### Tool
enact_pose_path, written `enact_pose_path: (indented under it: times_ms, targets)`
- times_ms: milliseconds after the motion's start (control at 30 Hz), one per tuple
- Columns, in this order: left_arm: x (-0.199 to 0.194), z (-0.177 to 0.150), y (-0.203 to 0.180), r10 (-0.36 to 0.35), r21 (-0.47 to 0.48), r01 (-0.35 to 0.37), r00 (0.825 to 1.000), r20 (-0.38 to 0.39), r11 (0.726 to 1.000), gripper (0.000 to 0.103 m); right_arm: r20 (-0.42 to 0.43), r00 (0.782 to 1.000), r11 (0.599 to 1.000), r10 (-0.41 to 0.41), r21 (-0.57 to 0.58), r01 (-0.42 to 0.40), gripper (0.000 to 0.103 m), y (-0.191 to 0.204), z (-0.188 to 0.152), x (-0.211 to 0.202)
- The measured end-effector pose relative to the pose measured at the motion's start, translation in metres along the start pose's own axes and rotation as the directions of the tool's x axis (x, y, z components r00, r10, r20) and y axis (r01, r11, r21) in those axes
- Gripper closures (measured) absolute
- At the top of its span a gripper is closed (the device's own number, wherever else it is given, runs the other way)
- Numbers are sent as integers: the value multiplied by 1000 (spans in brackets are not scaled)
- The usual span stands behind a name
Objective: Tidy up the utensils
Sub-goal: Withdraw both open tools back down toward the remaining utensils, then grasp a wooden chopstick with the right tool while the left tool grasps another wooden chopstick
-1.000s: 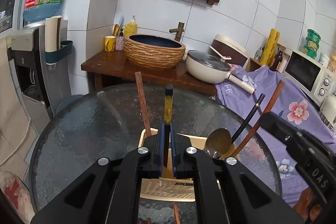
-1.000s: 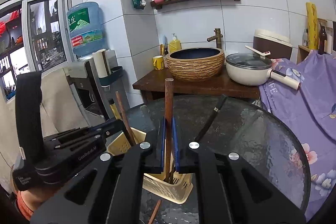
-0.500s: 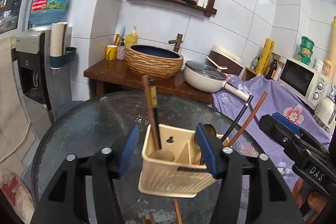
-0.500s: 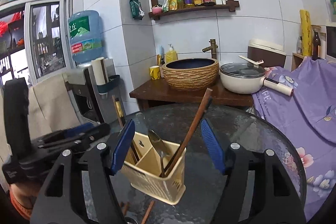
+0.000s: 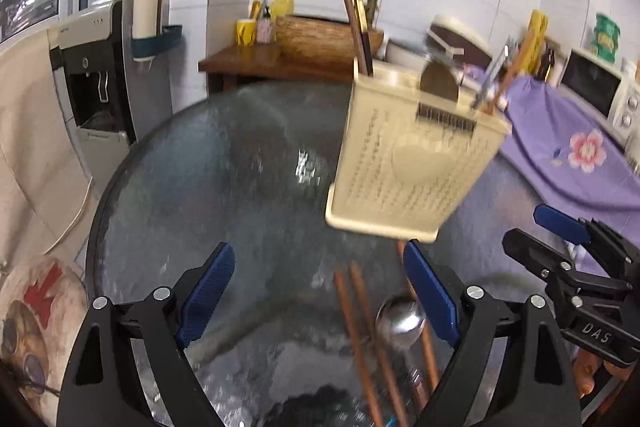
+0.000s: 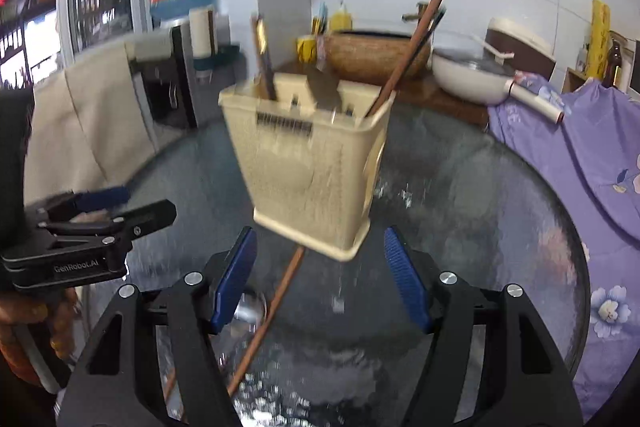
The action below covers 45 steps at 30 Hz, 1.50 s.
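A cream utensil holder stands on the round glass table. It holds dark chopsticks and a spoon. Near the table's front edge lie loose brown chopsticks and a metal spoon. My left gripper hangs low over them, its jaws opening with nothing gripped between them. My right gripper is open in front of the holder's base and touches nothing. Each gripper shows in the other's view: the right gripper and the left gripper.
Behind the table a wooden counter carries a woven basin and a white pan. A water dispenser stands at the left. A purple floral cloth and a microwave are at the right.
Both grippers went from shut on chopsticks to open, leaving those chopsticks standing in the holder. Both hands then dropped and pulled back, so the loose utensils on the table now show.
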State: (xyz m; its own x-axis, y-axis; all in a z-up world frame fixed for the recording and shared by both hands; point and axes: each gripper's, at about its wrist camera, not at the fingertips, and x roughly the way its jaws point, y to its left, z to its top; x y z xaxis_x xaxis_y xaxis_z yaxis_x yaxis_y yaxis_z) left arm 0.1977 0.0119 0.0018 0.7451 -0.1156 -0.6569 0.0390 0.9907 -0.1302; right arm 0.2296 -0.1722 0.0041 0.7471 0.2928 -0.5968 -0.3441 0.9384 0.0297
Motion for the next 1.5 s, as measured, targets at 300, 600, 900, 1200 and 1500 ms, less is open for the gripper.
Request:
enact_pose_path:
  times_ms: [300,600,900,1200,1500]
  targets:
    - [9,-50,0,-9,25,13,990,-141,1000,39,-214,975,999,52,26,-48,37,24,-69,27]
    - [15,-64,-7,-23,30,29,983,-182,999,52,-275,961,1000,27,22,-22,43,35,-83,35]
    - [19,-68,-21,-26,44,35,981,-194,998,59,-296,955,1000,-23,-18,18,59,38,-78,39]
    - [25,-68,-27,-8,74,24,978,-208,997,65,-312,948,998,-58,-1,61,69,9,-74,41]
    - [49,-48,-34,38,102,-17,978,-206,995,74,-317,949,1000,-2,-4,0,71,10,-57,57]
